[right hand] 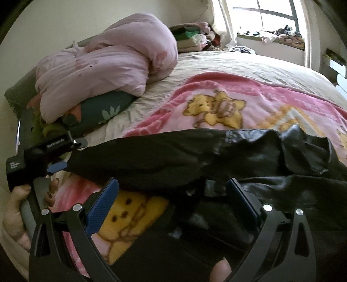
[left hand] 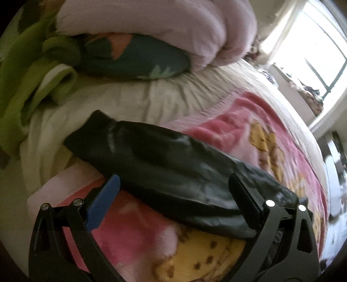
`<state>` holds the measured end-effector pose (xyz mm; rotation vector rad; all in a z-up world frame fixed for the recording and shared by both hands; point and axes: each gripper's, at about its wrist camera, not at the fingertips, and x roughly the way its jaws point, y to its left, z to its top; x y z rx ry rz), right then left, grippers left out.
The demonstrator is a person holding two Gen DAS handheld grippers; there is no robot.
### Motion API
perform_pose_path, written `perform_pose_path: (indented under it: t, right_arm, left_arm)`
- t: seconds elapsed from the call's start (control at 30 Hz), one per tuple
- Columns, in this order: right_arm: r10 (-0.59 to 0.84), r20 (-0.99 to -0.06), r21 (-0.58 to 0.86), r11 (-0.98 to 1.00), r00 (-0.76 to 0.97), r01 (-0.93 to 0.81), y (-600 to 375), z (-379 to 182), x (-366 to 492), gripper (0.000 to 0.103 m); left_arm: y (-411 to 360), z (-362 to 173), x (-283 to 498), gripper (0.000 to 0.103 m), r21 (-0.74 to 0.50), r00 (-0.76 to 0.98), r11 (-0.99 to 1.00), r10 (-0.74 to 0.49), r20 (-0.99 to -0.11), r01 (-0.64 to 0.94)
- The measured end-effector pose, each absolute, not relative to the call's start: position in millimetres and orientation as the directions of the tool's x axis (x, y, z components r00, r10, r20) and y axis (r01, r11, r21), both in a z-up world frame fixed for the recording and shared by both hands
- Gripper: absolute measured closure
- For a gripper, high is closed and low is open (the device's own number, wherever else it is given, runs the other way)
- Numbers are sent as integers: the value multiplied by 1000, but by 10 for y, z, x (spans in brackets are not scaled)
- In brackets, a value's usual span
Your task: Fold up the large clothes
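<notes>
A black leather jacket [right hand: 249,164] lies on a pink cartoon blanket [right hand: 216,95] on the bed. One black sleeve [left hand: 164,160] stretches to the left across the blanket. My left gripper [left hand: 173,186] is open, low over that sleeve, which runs between and past its fingers. The right wrist view shows the left gripper [right hand: 55,168] at the sleeve's cuff end, held by a person's hand [right hand: 15,214]. My right gripper [right hand: 172,188] is open above the jacket where the sleeve joins the body, nothing pinched between its blue pads [right hand: 99,210].
A bunched lilac duvet [right hand: 108,65] rests on a dark leaf-print pillow [right hand: 102,112] at the bed's head. Green fabric [left hand: 23,82] lies to the left. Folded clothes [right hand: 190,36] are stacked by the window [right hand: 271,17]. Cream sheet [left hand: 130,102] shows beyond the blanket.
</notes>
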<state>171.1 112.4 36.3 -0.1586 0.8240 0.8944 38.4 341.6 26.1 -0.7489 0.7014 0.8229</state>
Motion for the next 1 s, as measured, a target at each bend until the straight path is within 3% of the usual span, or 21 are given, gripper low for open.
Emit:
perform_pose_path:
  t: [0.27, 0.57, 0.8, 0.9, 0.97, 1.0]
  right_arm:
    - [636, -709, 224, 614, 305, -757, 1392, 308, 1730, 4]
    - [629, -728, 213, 584, 271, -783, 1573, 210, 1633, 4]
    - [622, -732, 217, 598, 276, -772, 1365, 169, 1581, 4]
    - [625, -725, 223, 609, 288, -761, 1217, 199, 1584, 4]
    - [627, -719, 225, 617, 299, -754, 1115, 215, 1600, 4]
    - [624, -720, 225, 625, 305, -747, 1060, 214, 1615, 4]
  left_arm:
    - [3592, 123, 237, 9, -284, 416, 351, 393, -820, -892]
    - [3812, -243, 192, 9, -299, 368, 253, 295, -882, -920]
    - [3937, -396, 186, 10, -431, 469, 194, 252, -846, -881]
    - [3914, -352, 211, 32, -441, 484, 204, 285, -828, -874]
    - [3922, -355, 229, 63, -419, 465, 208, 296, -834, -884]
    - [3934, -354, 222, 72, -416, 462, 206, 302, -834, -886]
